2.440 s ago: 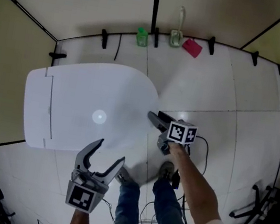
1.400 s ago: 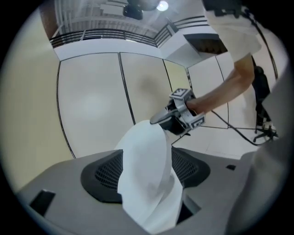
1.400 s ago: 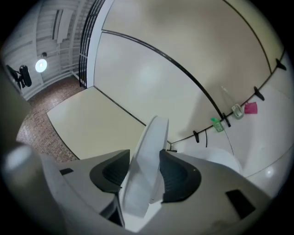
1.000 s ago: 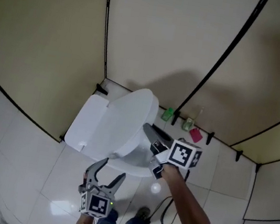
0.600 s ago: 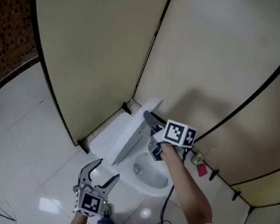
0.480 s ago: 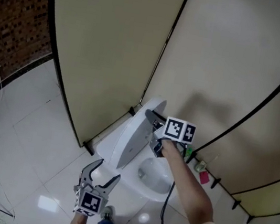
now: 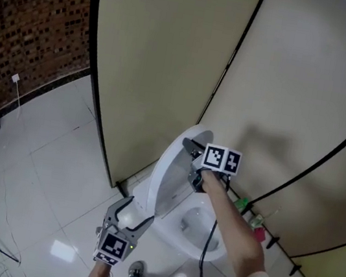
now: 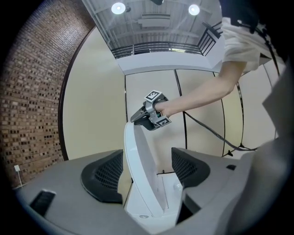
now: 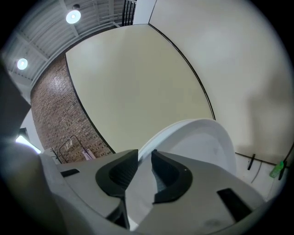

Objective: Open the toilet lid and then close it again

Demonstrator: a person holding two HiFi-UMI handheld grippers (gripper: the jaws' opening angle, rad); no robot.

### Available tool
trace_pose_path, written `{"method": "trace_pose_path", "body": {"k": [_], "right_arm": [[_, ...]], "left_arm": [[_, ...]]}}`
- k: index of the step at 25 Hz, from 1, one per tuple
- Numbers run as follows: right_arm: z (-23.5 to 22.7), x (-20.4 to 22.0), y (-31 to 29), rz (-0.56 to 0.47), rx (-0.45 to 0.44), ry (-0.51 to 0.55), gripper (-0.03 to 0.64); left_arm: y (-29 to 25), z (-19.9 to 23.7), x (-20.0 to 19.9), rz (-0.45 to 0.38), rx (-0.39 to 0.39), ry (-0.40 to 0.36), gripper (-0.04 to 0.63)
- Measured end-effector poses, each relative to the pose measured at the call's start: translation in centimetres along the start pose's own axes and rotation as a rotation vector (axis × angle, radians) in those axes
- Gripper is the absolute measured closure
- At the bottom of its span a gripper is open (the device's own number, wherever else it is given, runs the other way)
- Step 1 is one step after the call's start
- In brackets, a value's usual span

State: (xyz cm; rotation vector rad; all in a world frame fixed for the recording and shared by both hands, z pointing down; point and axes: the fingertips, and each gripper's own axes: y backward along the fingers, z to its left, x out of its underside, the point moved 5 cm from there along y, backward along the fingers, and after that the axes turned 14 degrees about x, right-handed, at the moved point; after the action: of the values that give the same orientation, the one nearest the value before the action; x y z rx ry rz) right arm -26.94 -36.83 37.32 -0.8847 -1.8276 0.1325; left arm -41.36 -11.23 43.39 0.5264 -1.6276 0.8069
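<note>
Two grippers work at one toilet with one lid. Nearest, the left gripper [image 7: 134, 210] hangs low beside the bowl [image 7: 202, 230], pointing roughly level, its jaws well apart and empty. Beyond it, on an outstretched arm, the right gripper [image 7: 190, 148] pinches the top rim of the white toilet lid [image 7: 170, 175], which stands almost upright.

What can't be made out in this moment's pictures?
- Toilet bowl: absent from the right gripper view, blocked by the right gripper and the toilet lid it pinches.
- Small items at the partition foot, head view: too small to identify.
- Lid hinge, head view: behind the raised lid.
</note>
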Motion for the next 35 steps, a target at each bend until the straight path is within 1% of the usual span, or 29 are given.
{"method": "trace_pose_path", "body": {"k": [2,4,6,8,10,12,15,17,19,21,23,25,30,33,35], "right_arm": [[0.2,0.2,0.1,-0.01,-0.011,0.01,0.518],[0.2,0.5,1.1,-0.04,-0.009,0.054,0.512],[0.0,1.1,2.9,-0.098,0.002,0.14,0.505],[0.0,1.6,5.7,-0.171,-0.006,0.229,0.505],[0.4,1.9,10.0,-0.245,-0.036,0.294,0.505],[0.7,2.6,15.4,-0.31,-0.044,0.357,0.505],[0.6,4.1,24.0,-0.385,-0.017,0.438,0.505],[0.2,5.1,29.2,-0.424,0.01,0.465,0.505],[-1.1,6.5,34.1,-0.449,0.048,0.478,0.505],[-3.0,7.6,38.2,-0.468,0.092,0.482,0.505],[-4.9,8.9,41.6,-0.48,0.14,0.476,0.505],[-6.2,11.1,44.5,-0.476,0.197,0.459,0.505],[-9.2,17.1,49.2,-0.429,0.333,0.396,0.505],[-10.8,21.1,51.0,-0.381,0.407,0.338,0.506],[-11.6,23.2,51.8,-0.355,0.442,0.304,0.509]], "left_arm": [[0.3,0.4,-0.5,-0.019,0.001,0.02,0.27],[0.4,0.5,-1.3,-0.045,0.007,0.045,0.27],[0.4,0.4,-2.5,-0.069,0.018,0.06,0.27],[0.4,0.5,-4.2,-0.097,0.042,0.069,0.27],[0.3,0.4,-6.5,-0.134,0.087,0.065,0.27],[0.2,-0.6,-9.1,-0.167,0.142,0.055,0.27],[-0.4,-3.2,-13.0,-0.226,0.245,0.041,0.27],[-1.1,-5.3,-15.6,-0.262,0.331,0.036,0.27],[-2.3,-7.8,-17.6,-0.279,0.422,0.041,0.27],[-4.1,-10.2,-18.9,-0.279,0.494,0.04,0.27],[-5.7,-12.5,-19.7,-0.277,0.544,0.036,0.27],[-6.5,-15.0,-19.9,-0.272,0.592,0.036,0.27],[-7.6,-20.5,-19.1,-0.259,0.682,0.062,0.27],[-8.1,-23.9,-17.6,-0.22,0.738,0.083,0.27],[-8.2,-25.6,-16.8,-0.198,0.767,0.083,0.27]]}}
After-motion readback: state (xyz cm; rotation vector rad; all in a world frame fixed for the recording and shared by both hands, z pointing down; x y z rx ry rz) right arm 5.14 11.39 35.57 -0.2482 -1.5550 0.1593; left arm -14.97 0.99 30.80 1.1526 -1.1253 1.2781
